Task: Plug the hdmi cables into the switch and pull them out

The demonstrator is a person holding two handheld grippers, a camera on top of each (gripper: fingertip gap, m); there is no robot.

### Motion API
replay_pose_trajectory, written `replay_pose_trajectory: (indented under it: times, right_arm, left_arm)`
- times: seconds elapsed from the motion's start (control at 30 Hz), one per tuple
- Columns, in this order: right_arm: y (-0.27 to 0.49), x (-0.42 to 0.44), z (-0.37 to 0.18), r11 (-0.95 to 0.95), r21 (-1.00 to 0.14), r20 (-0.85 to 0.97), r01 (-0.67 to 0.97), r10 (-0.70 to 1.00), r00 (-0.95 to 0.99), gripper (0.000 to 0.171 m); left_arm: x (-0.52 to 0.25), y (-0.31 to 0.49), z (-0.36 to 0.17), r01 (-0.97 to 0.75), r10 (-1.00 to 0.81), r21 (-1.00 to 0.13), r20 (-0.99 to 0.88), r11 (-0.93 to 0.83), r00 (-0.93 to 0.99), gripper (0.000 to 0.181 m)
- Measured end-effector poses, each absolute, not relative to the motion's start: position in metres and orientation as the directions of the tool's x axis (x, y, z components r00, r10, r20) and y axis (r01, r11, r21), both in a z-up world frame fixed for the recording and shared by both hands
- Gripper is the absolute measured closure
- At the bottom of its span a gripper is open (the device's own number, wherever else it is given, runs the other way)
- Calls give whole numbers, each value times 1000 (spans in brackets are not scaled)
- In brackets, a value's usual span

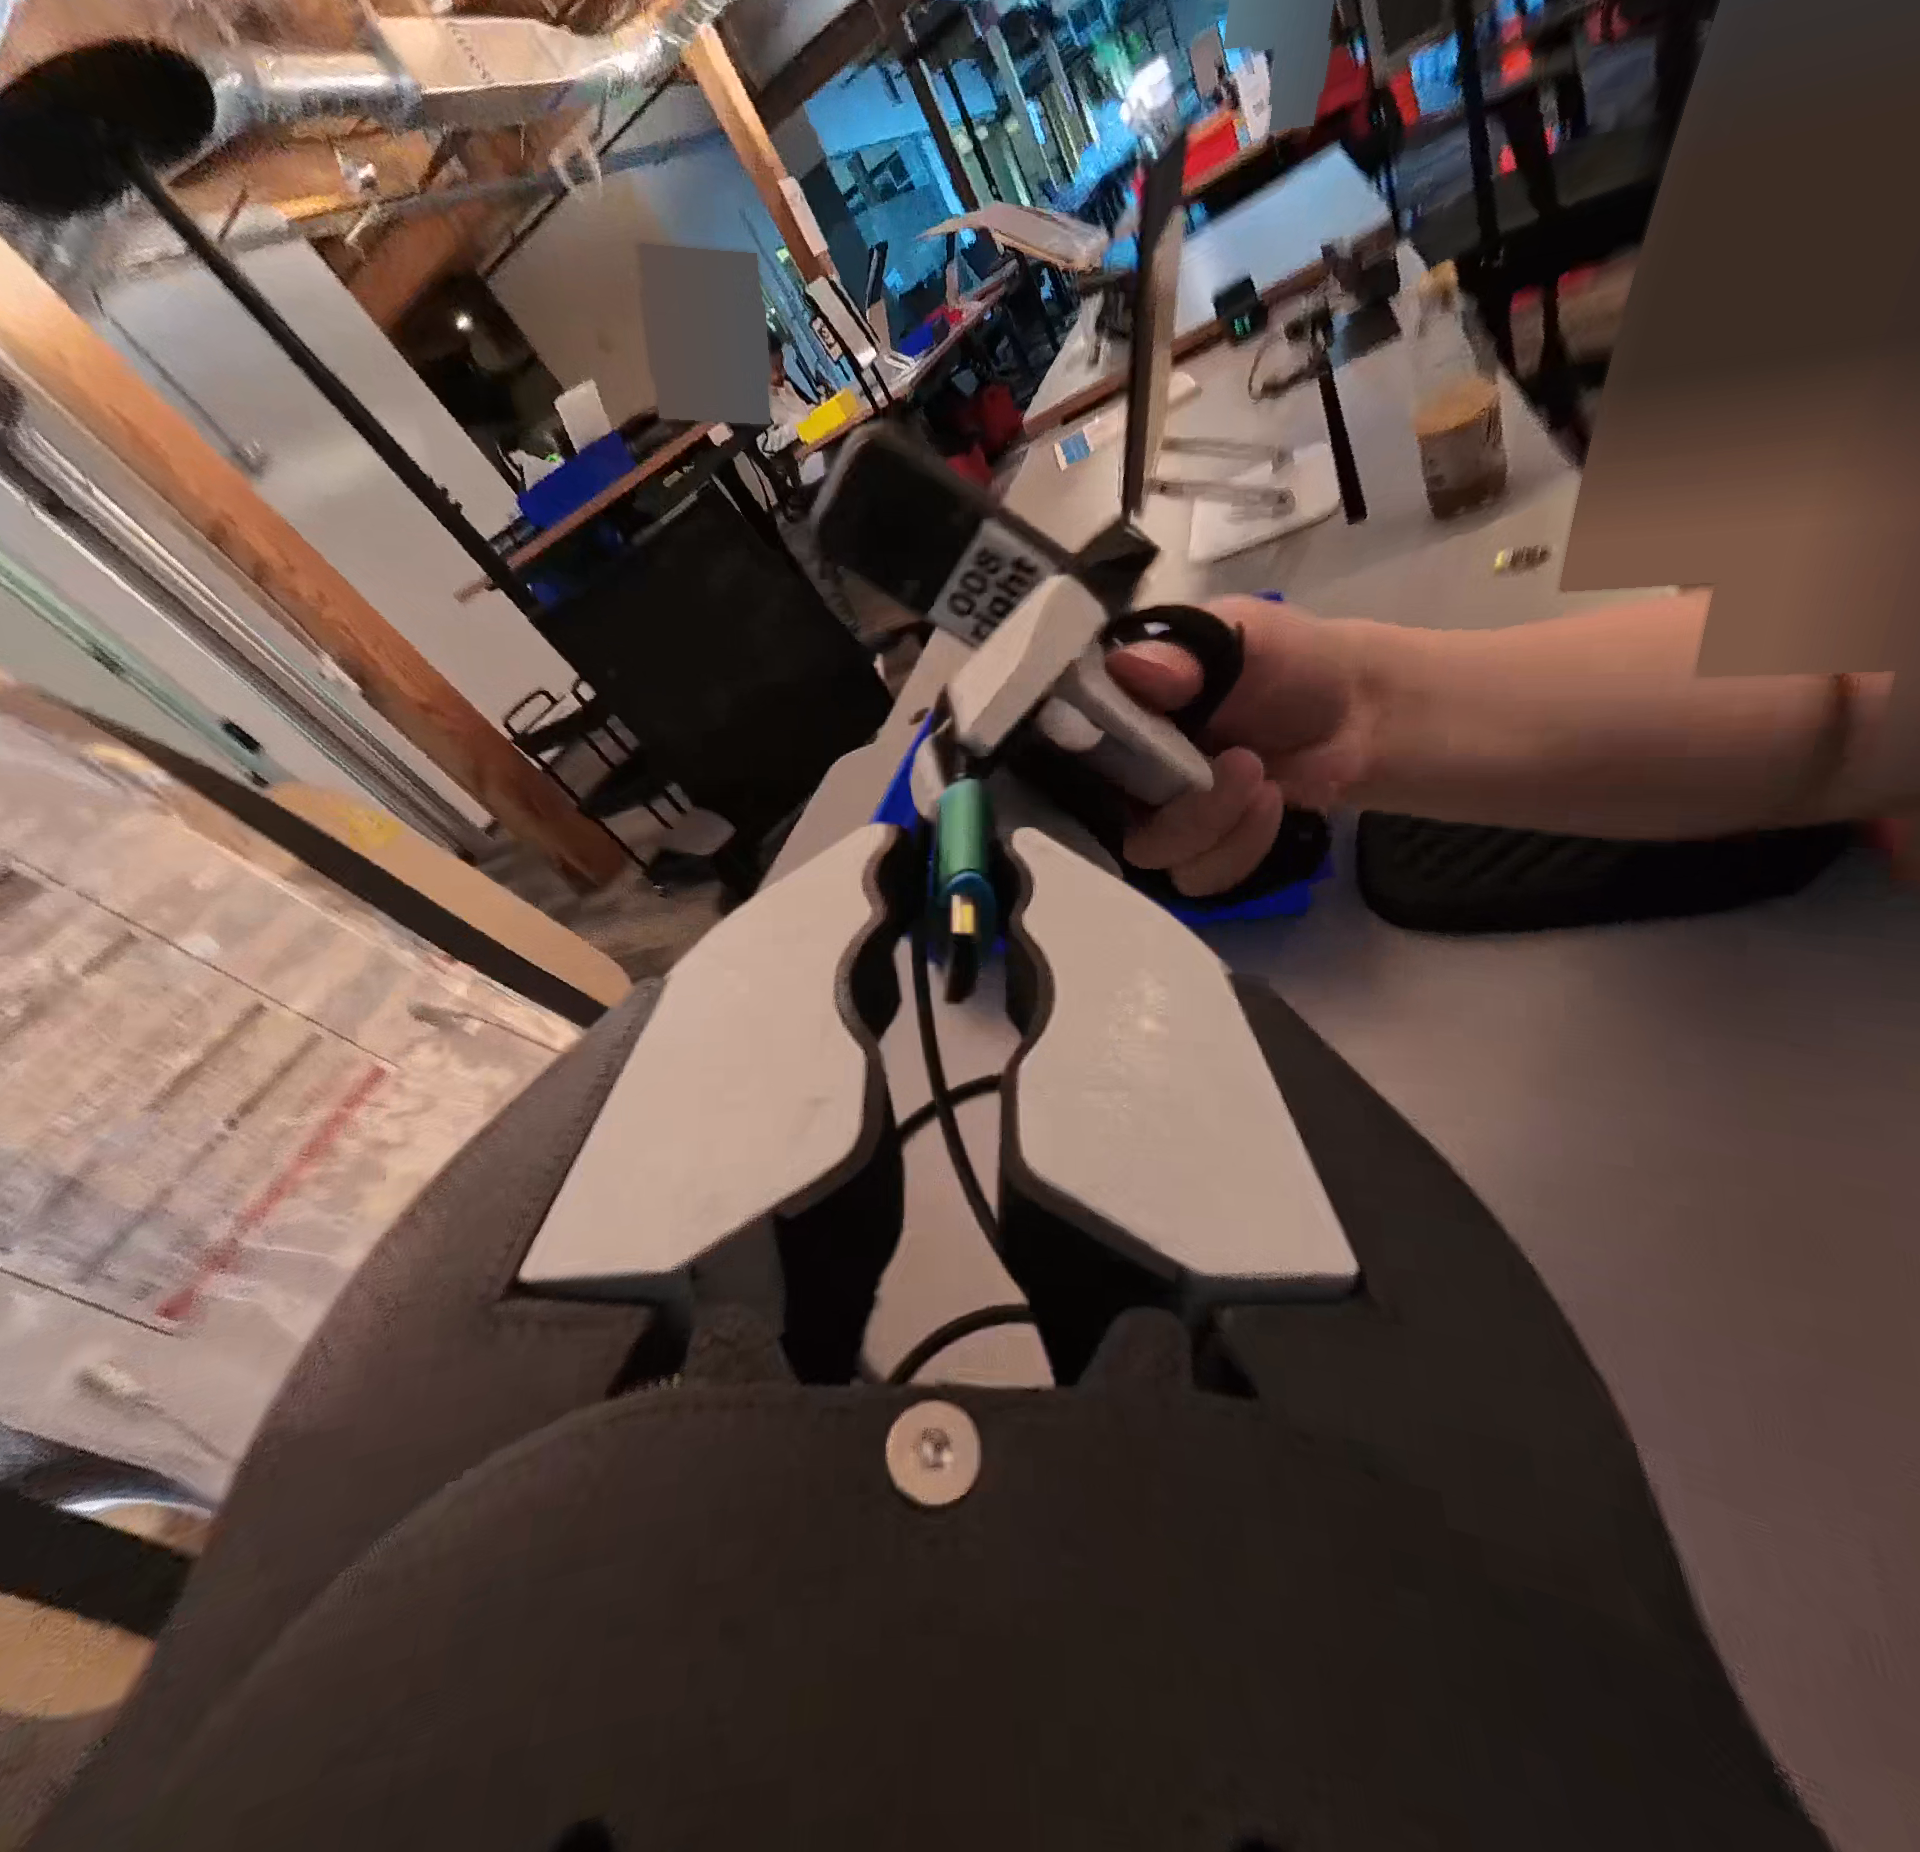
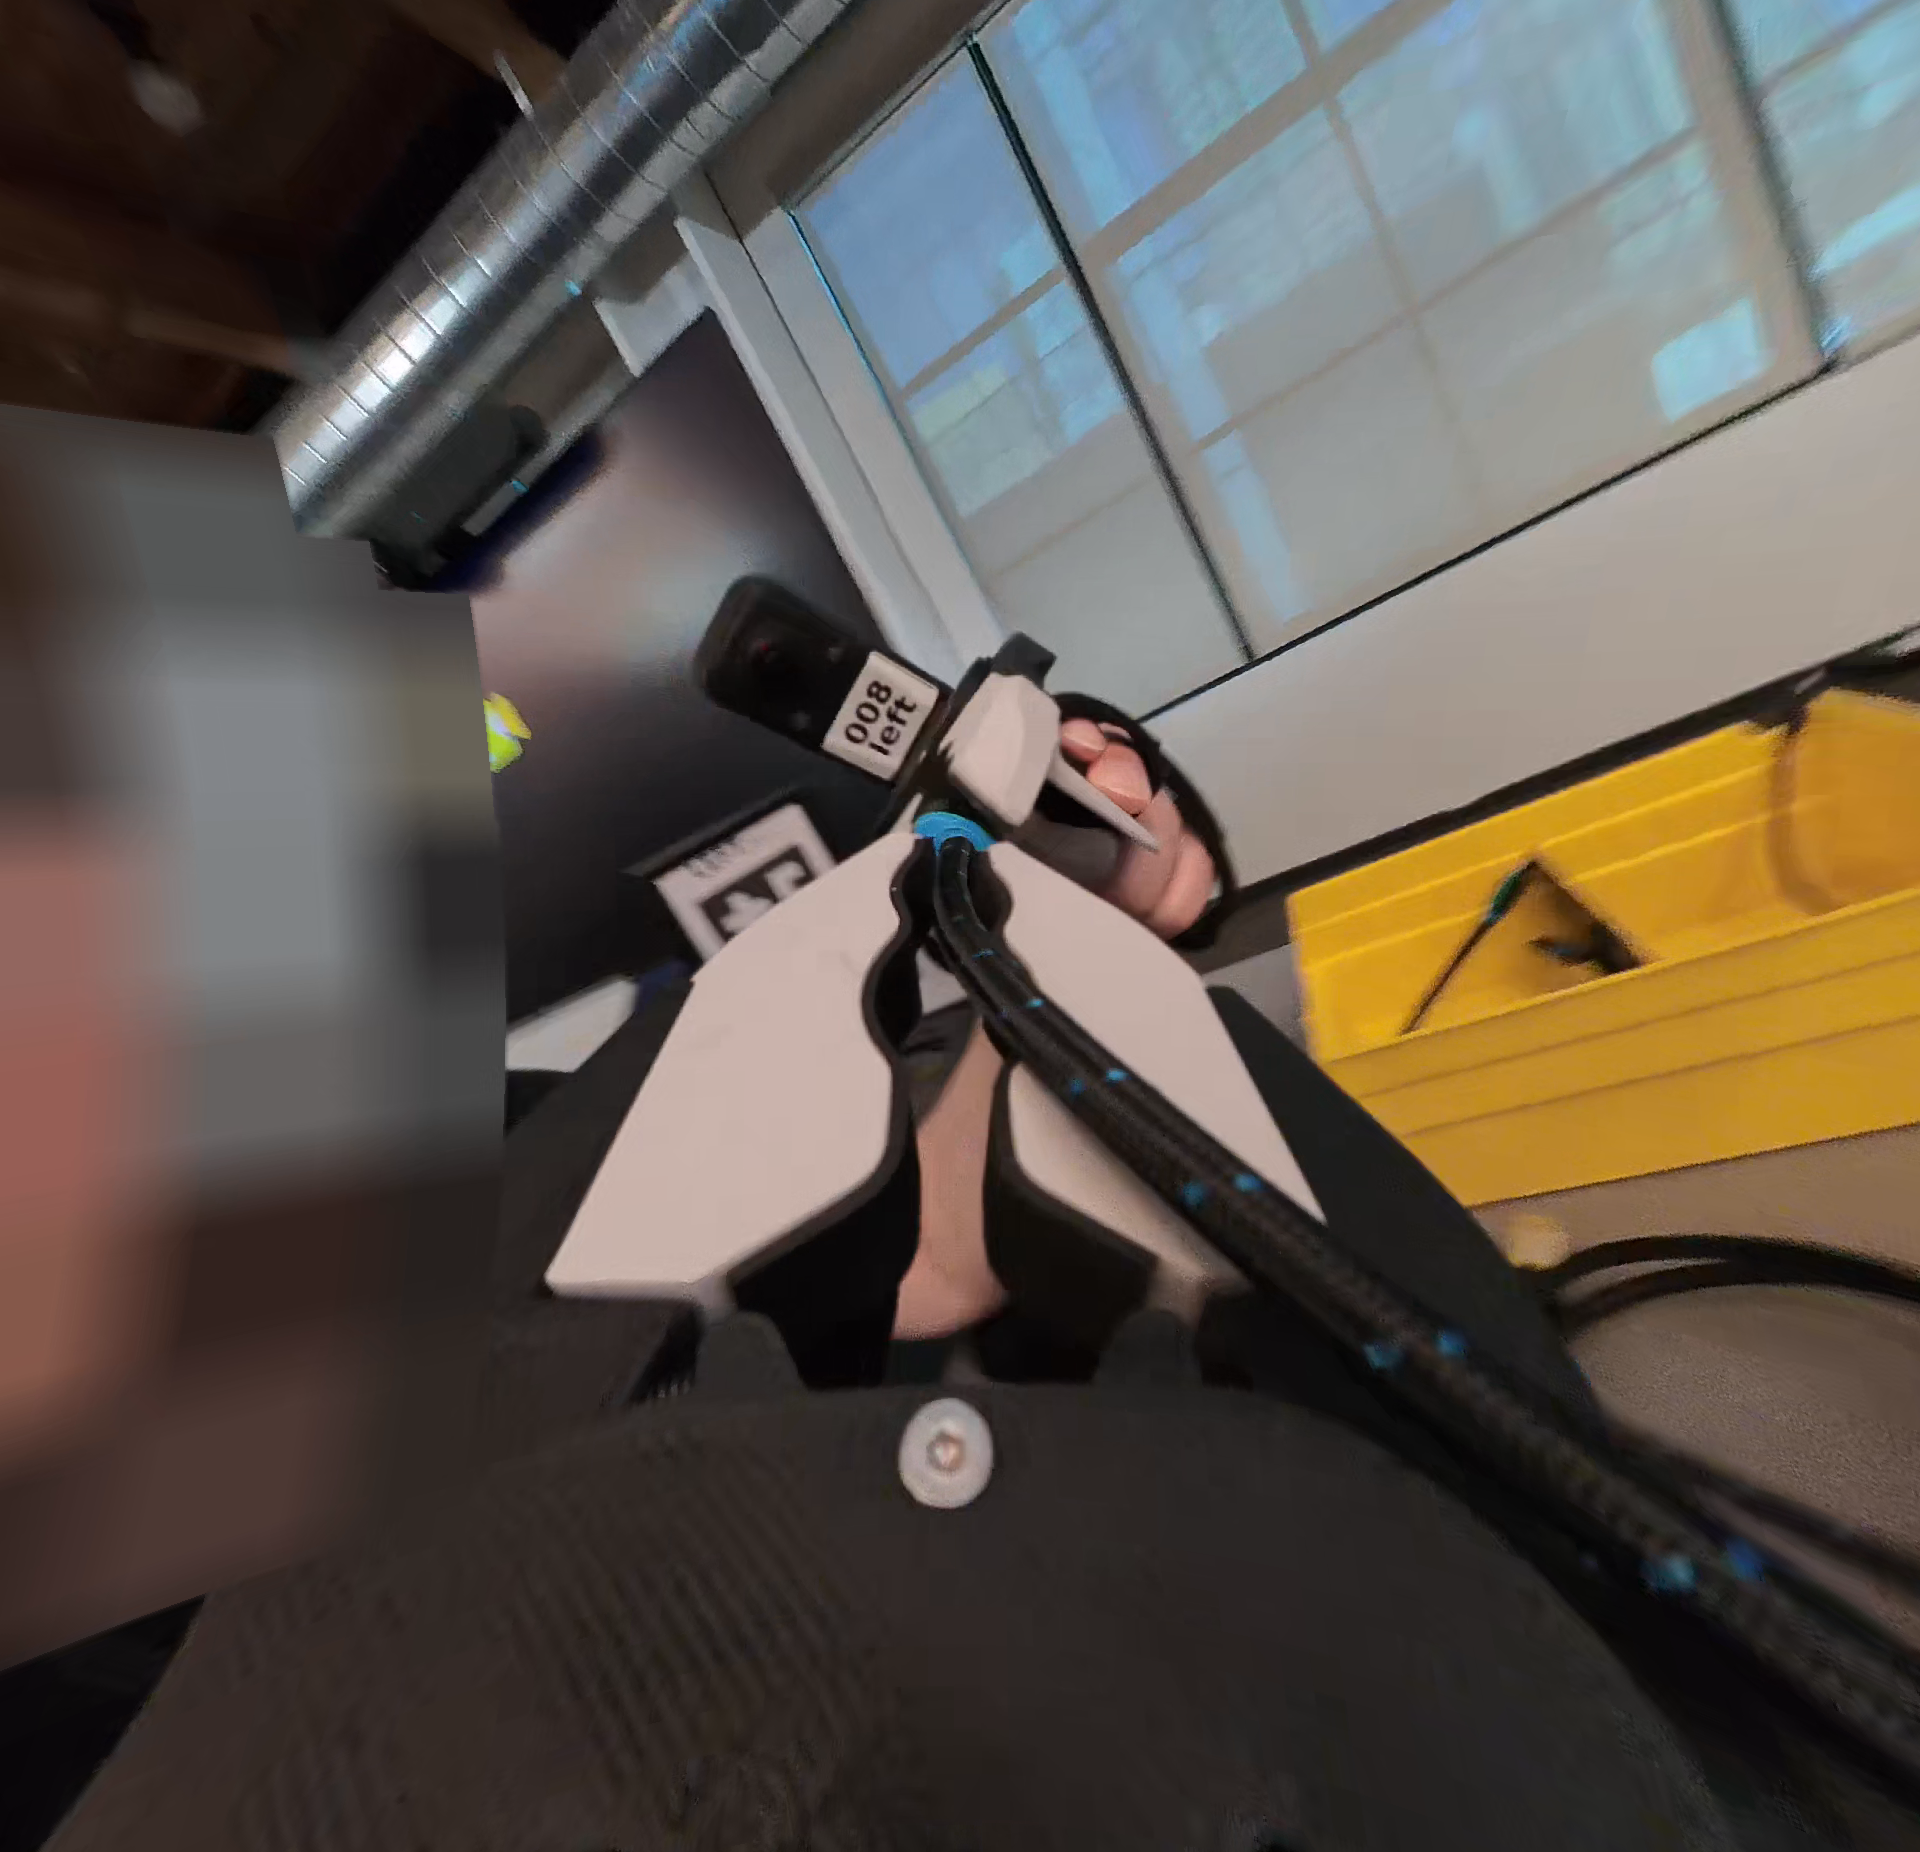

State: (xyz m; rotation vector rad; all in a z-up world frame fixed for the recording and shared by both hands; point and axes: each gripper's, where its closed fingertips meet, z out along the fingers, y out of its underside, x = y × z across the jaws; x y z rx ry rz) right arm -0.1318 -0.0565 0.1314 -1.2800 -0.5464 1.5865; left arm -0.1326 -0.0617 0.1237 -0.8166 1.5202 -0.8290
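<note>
In the left wrist view my left gripper [image 1: 954, 867] is closed on a green plug [image 1: 964, 826] with a blue collar and a gold tip. A thin black cable [image 1: 951, 1096] runs from there back between the fingers. My right gripper [image 1: 940, 758], held by a hand, meets it tip to tip just beyond. In the right wrist view my right gripper [image 2: 943, 862] is shut on a thick black braided cable [image 2: 1143, 1106] with blue flecks, just behind its blue end ring [image 2: 943, 828]. The left gripper [image 2: 928, 803] faces it closely. No switch shows clearly.
A grey table [image 1: 1558, 1075] lies below the grippers, with a blue bin [image 1: 1247, 903] and a black ribbed pad [image 1: 1558, 877] on it. A bottle [image 1: 1460, 420] stands farther back. A yellow bin [image 2: 1558, 929] holding a cable sits to the right, under a window.
</note>
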Motion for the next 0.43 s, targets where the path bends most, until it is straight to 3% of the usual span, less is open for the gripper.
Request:
replay_pose_trajectory:
  times: [0.03, 0.07, 0.2, 0.3, 0.43]
  right_arm:
    - [-55, -129, 132, -338, -853, -411, -397, 904, 113, 165]
    - [-53, -125, 132, -257, -890, -348, -376, 916, 198, 164]
    - [-49, -108, 137, 132, -972, 19, -194, 868, 495, 164]
    - [-54, -106, 136, 344, -939, 272, -24, 784, 558, 164]
    - [-54, -111, 121, 514, -832, 537, 209, 648, 540, 164]
  left_arm:
    - [-132, -58, 127, -29, -892, -894, -443, 447, -85, 158]
    - [-132, -55, 131, -3, -921, -924, -382, 383, -79, 150]
    - [-142, -40, 146, 87, -985, -996, -12, -3, -170, 146]
    - [-137, -33, 133, -15, -916, -956, 286, -293, -280, 142]
    - [-122, -43, 106, -180, -802, -887, 462, -426, -379, 141]
